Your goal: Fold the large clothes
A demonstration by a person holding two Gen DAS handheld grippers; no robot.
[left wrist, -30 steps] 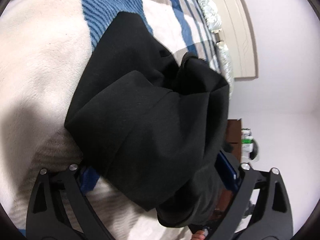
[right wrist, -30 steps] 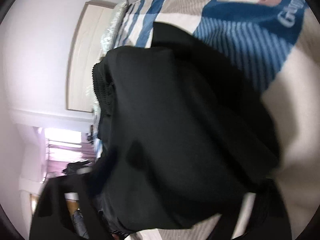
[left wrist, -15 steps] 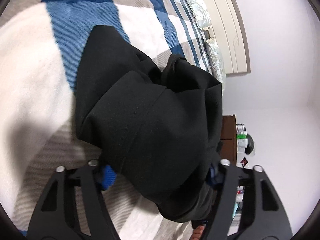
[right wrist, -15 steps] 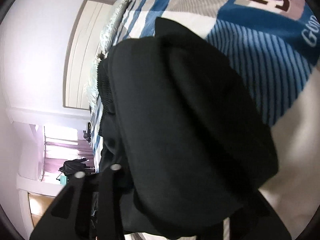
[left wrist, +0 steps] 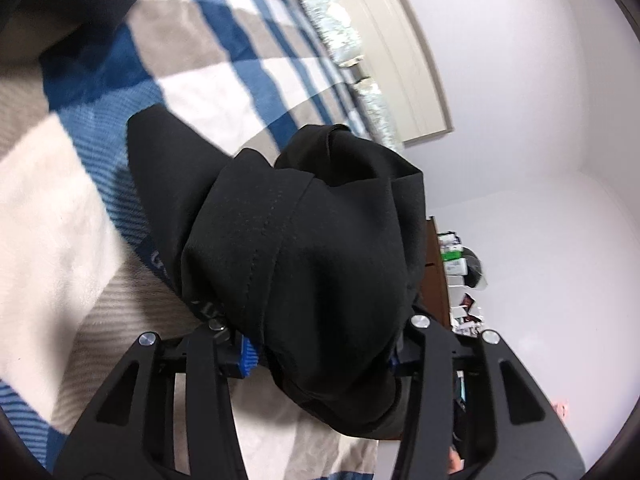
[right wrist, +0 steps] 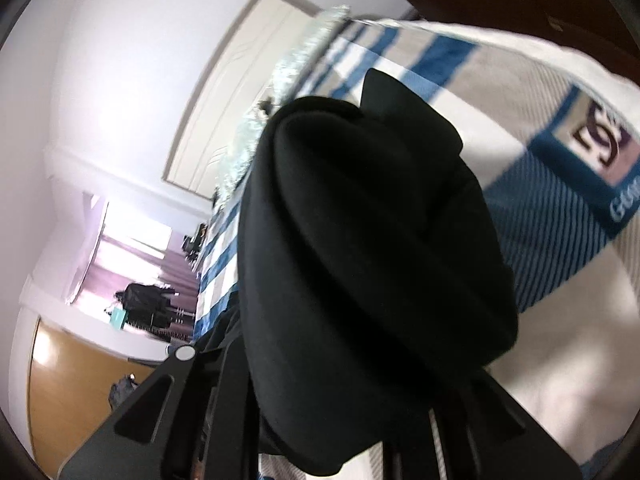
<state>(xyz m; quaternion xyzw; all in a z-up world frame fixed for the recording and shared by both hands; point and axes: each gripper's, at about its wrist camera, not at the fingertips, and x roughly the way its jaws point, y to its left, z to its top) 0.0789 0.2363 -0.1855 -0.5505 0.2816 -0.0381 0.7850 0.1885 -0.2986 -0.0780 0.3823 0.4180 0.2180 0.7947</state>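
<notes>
Both claws are gripping the bundled black garment above the bed.

My left claw (left wrist: 316,344) has just been closing, and its jaws are clamping the thick fold of the black garment (left wrist: 304,248), which is bulging forward from between them and hanging clear of the blue, white and beige blanket (left wrist: 60,208). Open bedding is spreading out to the left of the bundle; a pale headboard (left wrist: 404,64) and white wall are closing off the far side. My right claw (right wrist: 340,420) has also been closing and is pinching the same cloth (right wrist: 360,240), which is covering its tips, with blanket (right wrist: 560,240) lying free to the right.
</notes>
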